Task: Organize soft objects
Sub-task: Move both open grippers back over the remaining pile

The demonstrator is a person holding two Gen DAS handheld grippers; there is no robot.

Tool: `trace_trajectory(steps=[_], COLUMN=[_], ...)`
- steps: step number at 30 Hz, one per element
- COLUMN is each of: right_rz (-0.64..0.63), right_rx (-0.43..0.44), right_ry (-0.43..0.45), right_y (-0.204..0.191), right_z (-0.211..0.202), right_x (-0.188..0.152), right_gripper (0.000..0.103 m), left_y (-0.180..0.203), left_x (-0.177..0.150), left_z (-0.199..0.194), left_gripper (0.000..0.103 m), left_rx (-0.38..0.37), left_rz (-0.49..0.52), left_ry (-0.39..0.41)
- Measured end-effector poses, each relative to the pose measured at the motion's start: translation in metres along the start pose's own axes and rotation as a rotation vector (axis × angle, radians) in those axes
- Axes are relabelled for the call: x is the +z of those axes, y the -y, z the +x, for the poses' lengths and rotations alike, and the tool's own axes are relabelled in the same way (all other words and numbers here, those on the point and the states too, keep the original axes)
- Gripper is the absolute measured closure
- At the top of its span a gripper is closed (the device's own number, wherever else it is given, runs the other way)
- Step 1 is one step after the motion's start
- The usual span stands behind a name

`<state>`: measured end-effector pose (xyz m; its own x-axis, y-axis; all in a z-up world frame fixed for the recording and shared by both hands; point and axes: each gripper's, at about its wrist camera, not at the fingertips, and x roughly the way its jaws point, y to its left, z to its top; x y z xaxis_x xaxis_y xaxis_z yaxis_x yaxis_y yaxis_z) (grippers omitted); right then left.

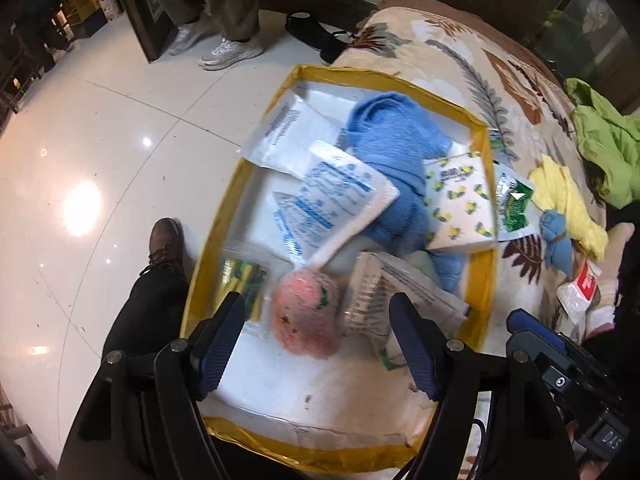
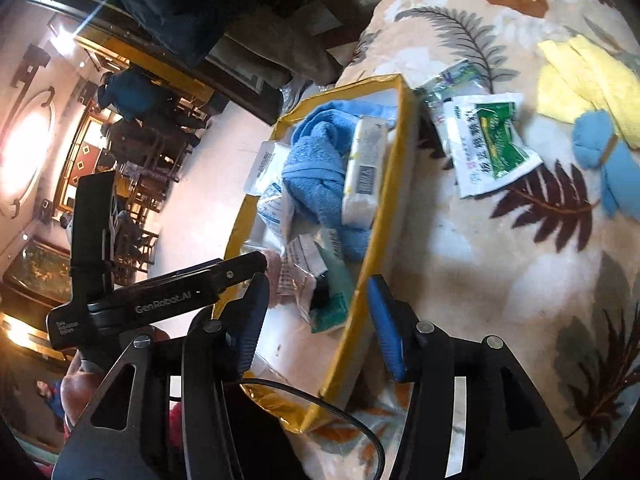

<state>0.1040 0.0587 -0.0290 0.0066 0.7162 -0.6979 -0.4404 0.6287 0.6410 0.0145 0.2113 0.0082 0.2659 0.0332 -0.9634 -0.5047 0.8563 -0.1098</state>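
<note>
Below the left hand-held gripper (image 1: 318, 344), whose fingers are spread with nothing pinched, a round pink knitted ball (image 1: 306, 312) lies at the near end of a shallow yellow-rimmed cardboard box (image 1: 482, 200), beside clear plastic packets and a rumpled blue towel (image 1: 384, 148). Over at the right wrist view, the right hand-held gripper (image 2: 318, 326) is also spread and empty, straddling the box's near right wall; a white-and-green sachet (image 2: 486, 140) and a folded yellow cloth (image 2: 588, 80) lie farther right on the leaf-patterned blanket (image 2: 500, 280).
</note>
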Motion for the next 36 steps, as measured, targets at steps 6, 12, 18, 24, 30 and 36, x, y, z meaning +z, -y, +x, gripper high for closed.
trace_trajectory(steps=[6,12,18,24,30,36], right_rz=[0.030,0.066,0.134,0.273,0.358,0.404], right_rx=[0.007,-0.060,-0.200,-0.270,-0.266,-0.274], right_ry=[0.047,0.131,0.229,0.307,0.335,0.352], right_y=[0.020,0.059,0.109,0.161,0.185,0.190], right_z=[-0.026,-0.078,-0.140,-0.184,-0.190,-0.179], right_x=[-0.012,-0.030,-0.052,-0.073,-0.071,-0.046], right_gripper=[0.052,0.052,0.052,0.052,0.052,0.052], left_y=[0.030,0.074,0.123,0.173,0.208,0.233], left_x=[-0.003,-0.006,-0.009,-0.004,0.014,0.022], left_z=[-0.009,-0.009,0.003,0.019,0.033,0.052], left_gripper=[0.029,0.029,0.029,0.029,0.029,0.029], left_rx=[-0.048,-0.102,-0.140,-0.154,-0.193,-0.186], left_rz=[0.048,0.126,0.197,0.257,0.224,0.184], left_ry=[0.014,0.008,-0.015,-0.037,-0.058,-0.095])
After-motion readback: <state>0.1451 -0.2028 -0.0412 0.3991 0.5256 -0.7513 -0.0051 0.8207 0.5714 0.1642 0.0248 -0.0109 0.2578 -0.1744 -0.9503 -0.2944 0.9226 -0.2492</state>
